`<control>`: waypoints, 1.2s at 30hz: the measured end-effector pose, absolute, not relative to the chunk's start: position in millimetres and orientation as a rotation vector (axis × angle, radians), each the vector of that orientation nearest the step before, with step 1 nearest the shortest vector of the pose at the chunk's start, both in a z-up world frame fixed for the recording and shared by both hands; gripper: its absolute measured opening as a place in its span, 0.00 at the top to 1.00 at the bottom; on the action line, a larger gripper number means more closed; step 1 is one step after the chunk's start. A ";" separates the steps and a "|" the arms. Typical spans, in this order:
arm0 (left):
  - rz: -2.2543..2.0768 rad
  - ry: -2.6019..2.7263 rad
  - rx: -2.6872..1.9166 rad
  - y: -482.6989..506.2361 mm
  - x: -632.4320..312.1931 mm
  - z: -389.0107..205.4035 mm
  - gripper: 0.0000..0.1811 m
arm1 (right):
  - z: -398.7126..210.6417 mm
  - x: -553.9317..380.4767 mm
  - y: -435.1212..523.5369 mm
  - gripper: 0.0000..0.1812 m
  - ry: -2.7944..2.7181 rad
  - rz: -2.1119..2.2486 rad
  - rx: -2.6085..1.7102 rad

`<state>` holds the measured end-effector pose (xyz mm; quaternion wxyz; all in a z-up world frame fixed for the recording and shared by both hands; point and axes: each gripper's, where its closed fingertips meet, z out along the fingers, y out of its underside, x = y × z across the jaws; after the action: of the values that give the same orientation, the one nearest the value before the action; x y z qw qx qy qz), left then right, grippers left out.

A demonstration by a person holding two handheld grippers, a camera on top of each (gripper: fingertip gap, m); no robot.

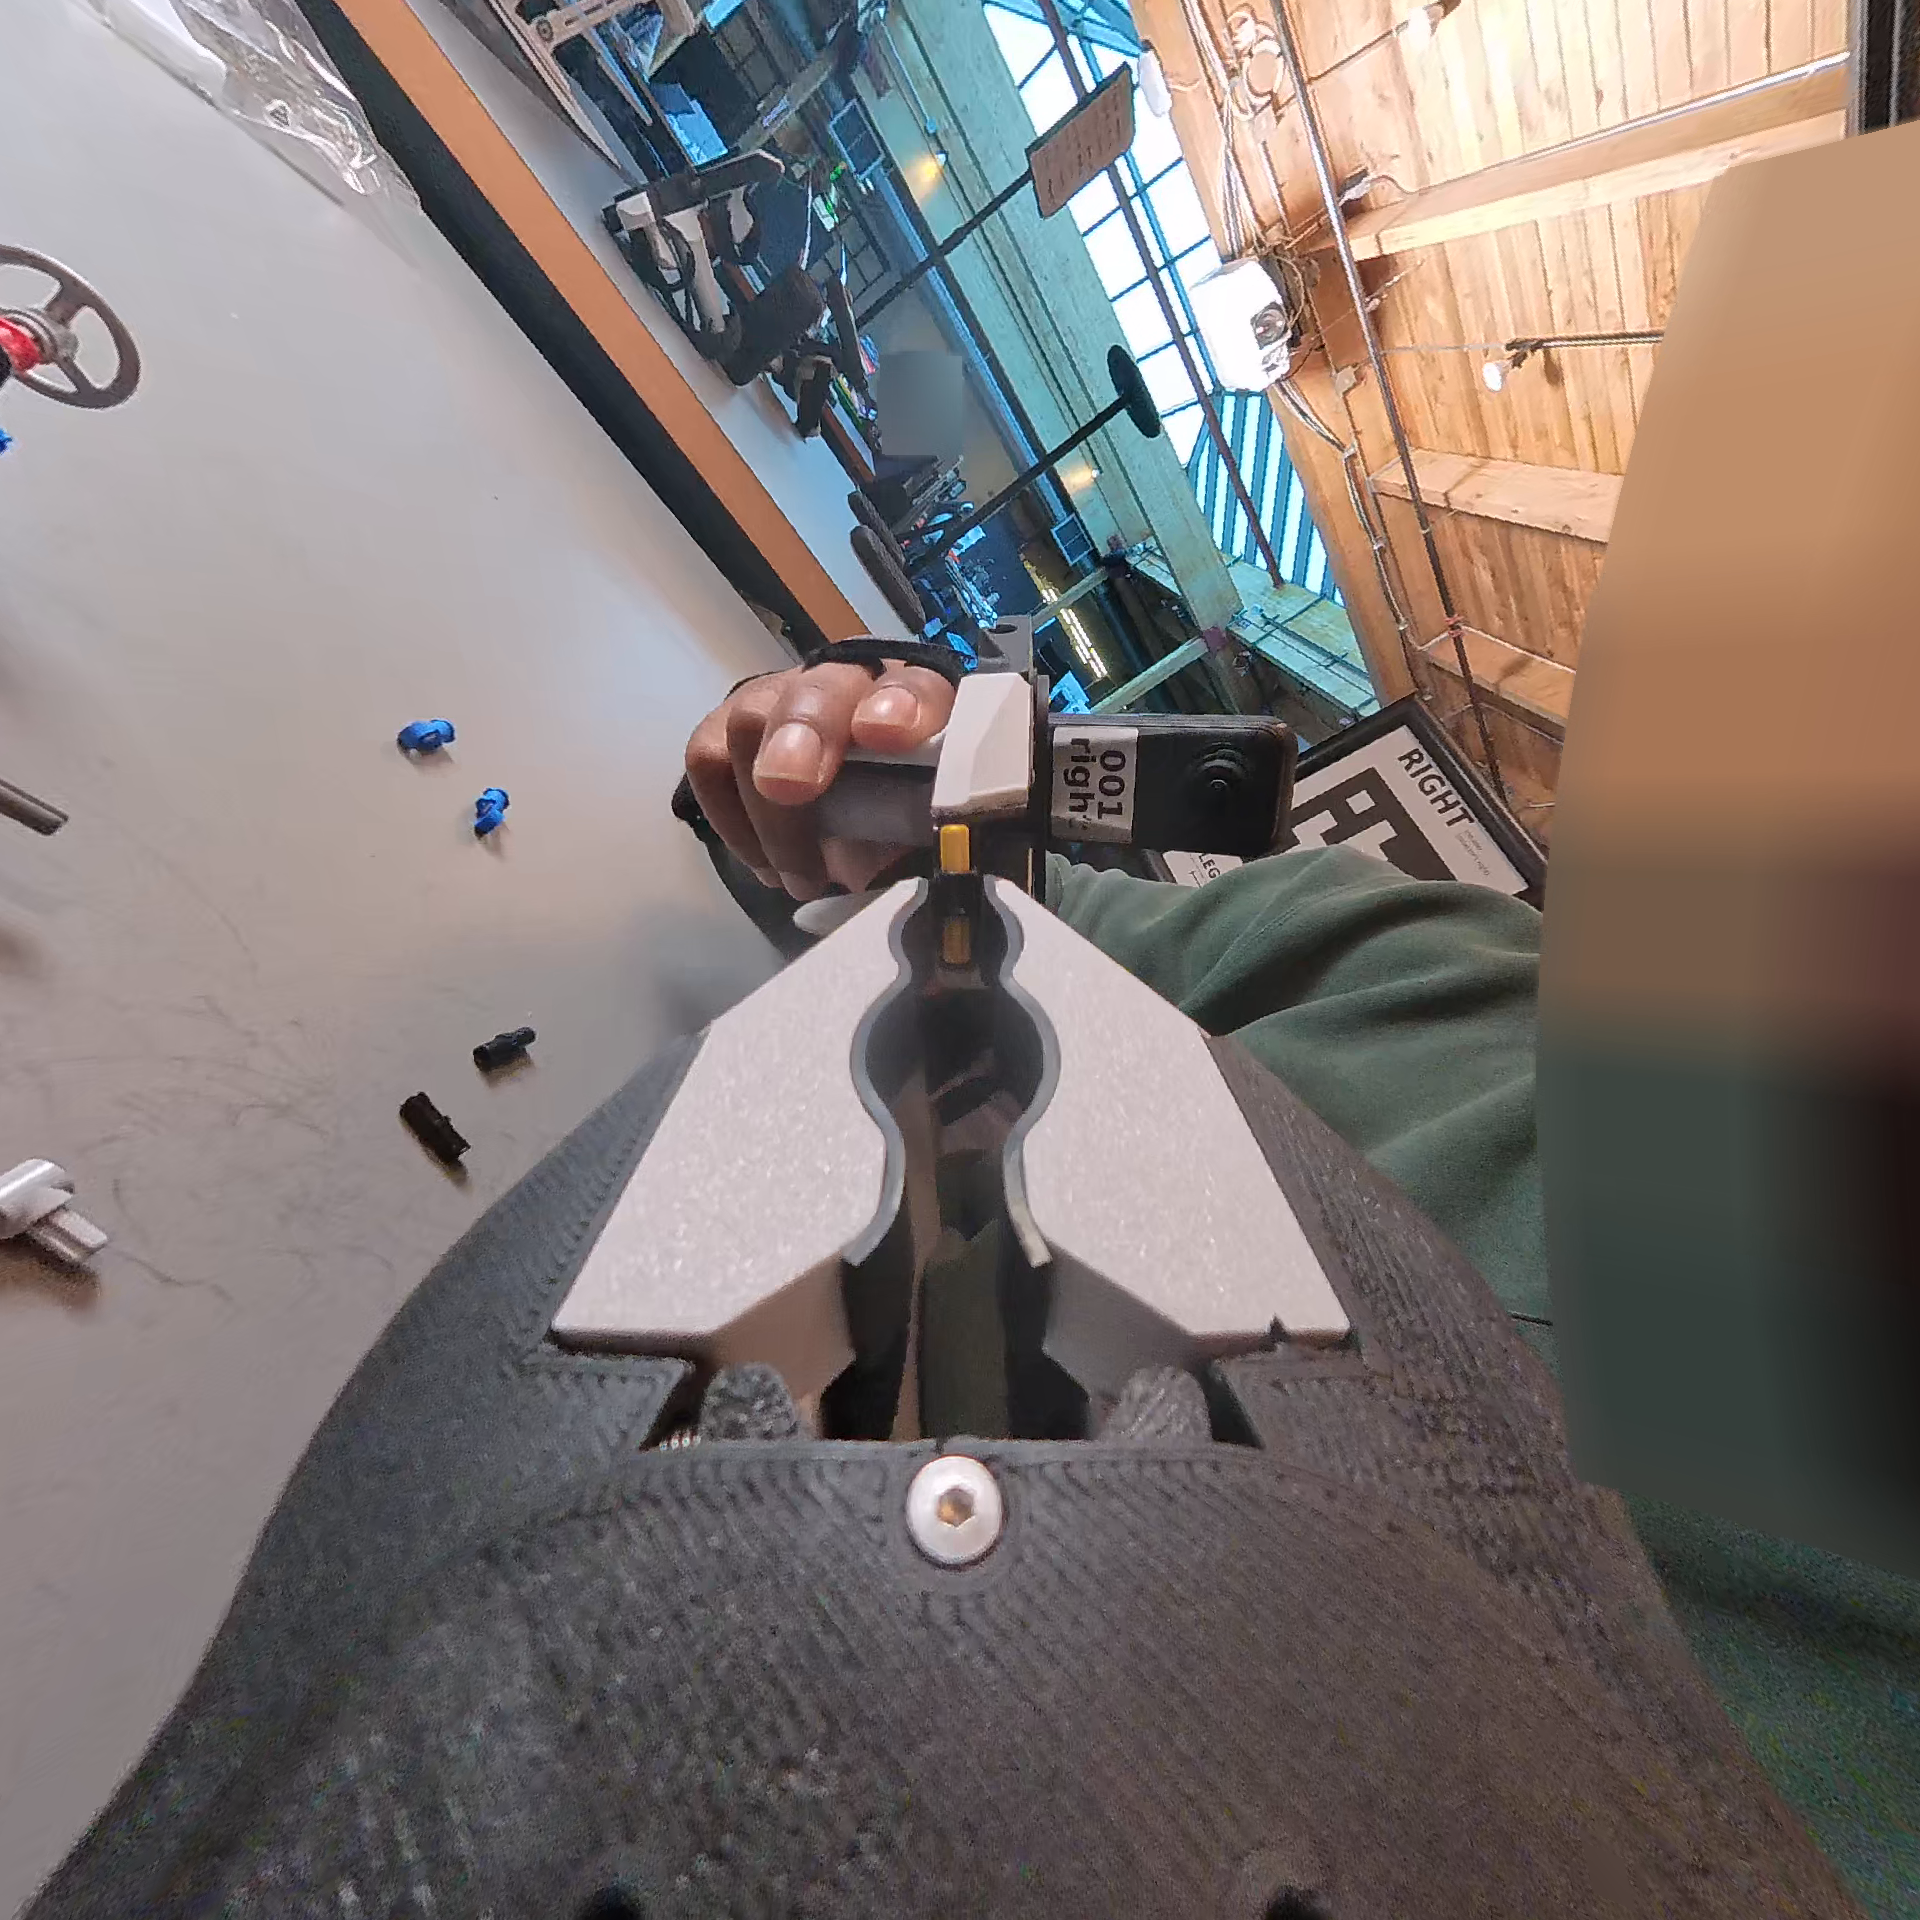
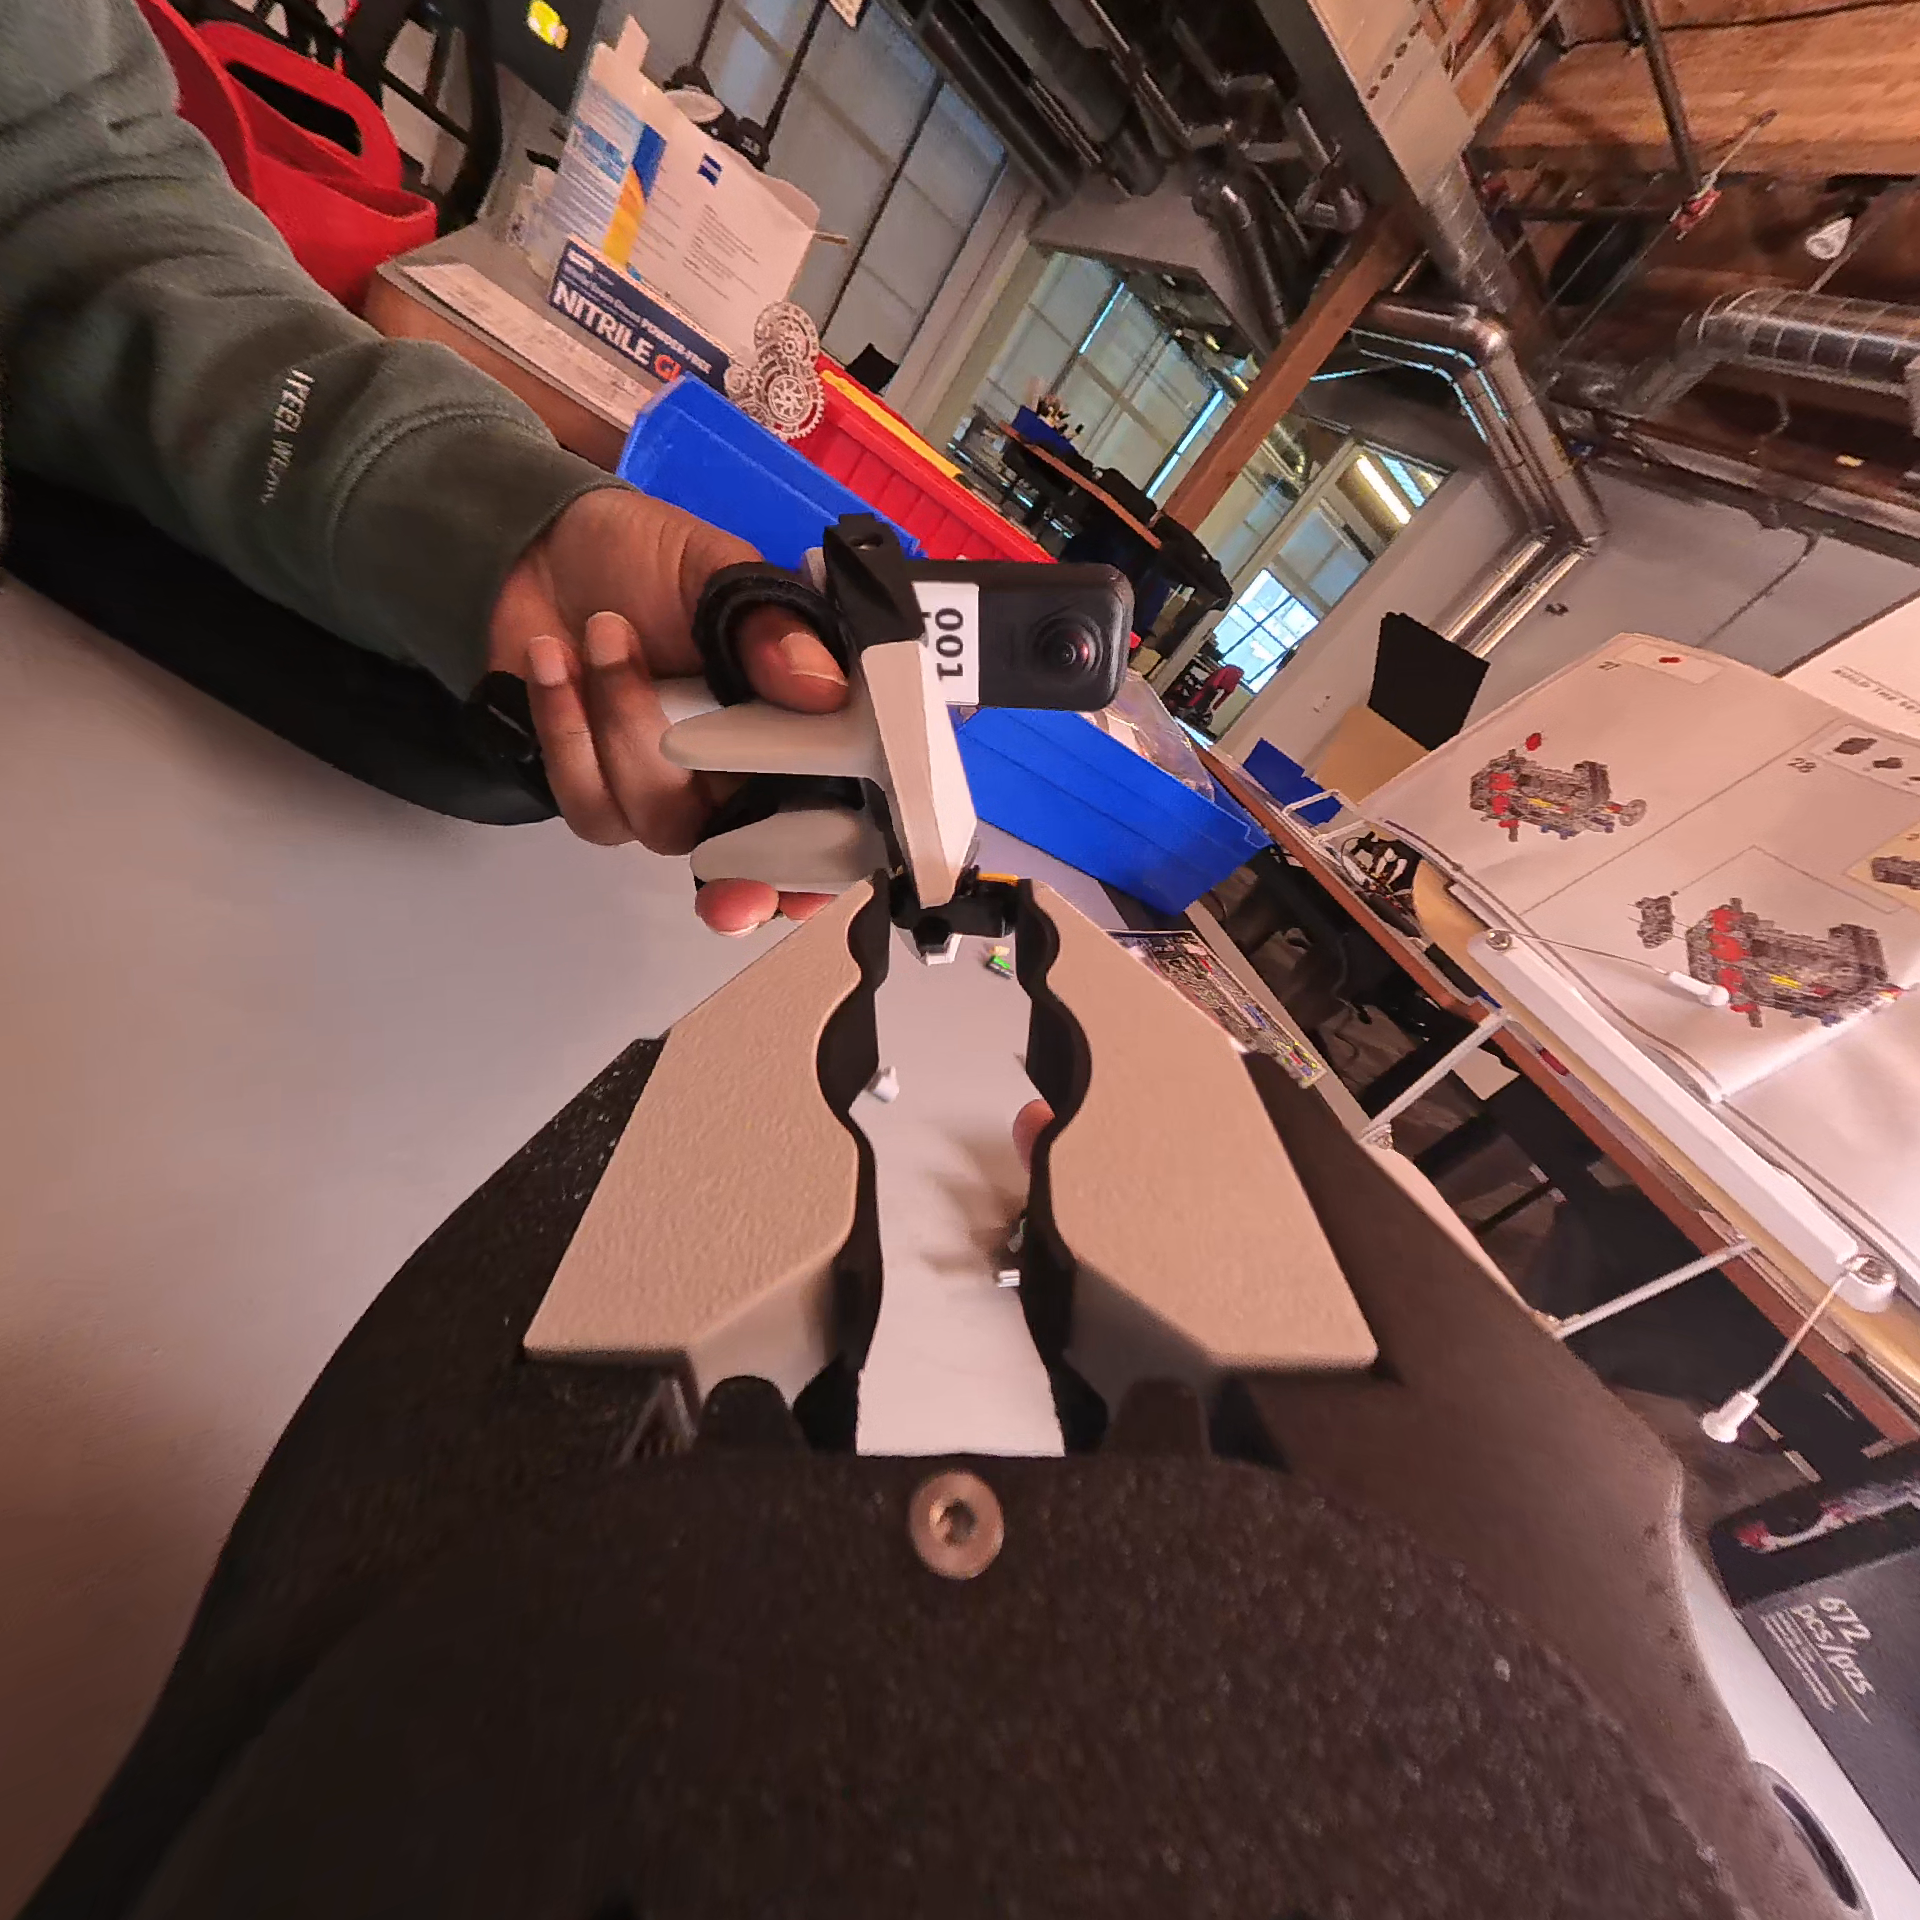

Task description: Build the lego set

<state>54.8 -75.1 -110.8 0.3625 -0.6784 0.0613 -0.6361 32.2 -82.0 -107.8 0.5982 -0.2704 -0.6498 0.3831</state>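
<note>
Both grippers met tip to tip above the grey table (image 1: 312, 623). Left gripper (image 1: 956, 914) was clamped on a yellow-and-black lego piece (image 1: 954, 847); right gripper (image 2: 951, 920) stood narrowly parted around its black end. Loose blue pins (image 1: 426, 736) lay well apart.

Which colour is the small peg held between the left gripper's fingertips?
Yellow: the small peg shows best in the left wrist view.

My left gripper (image 1: 954, 904) is nearly closed, tips meeting my right gripper (image 2: 951, 914), whose fingers are slightly parted.
</note>
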 end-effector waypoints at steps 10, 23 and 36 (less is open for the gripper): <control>-1.649 0.162 -1.760 -76.2 56.2 -113.7 0.97 | -111.2 33.3 -83.1 0.88 -1.538 0.915 -0.639; -1.669 0.160 -1.775 -77.2 57.6 -117.8 0.97 | -116.0 34.4 -84.3 0.88 -1.576 0.916 -0.647; -1.511 0.045 -1.630 -57.8 42.3 -102.1 0.95 | -99.9 18.9 -60.4 0.87 -1.324 0.739 -0.756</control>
<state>42.3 -57.8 -102.1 0.4433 -0.6572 0.0182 -0.6093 18.9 -60.4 -99.9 0.6621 -0.3346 -0.5854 0.3270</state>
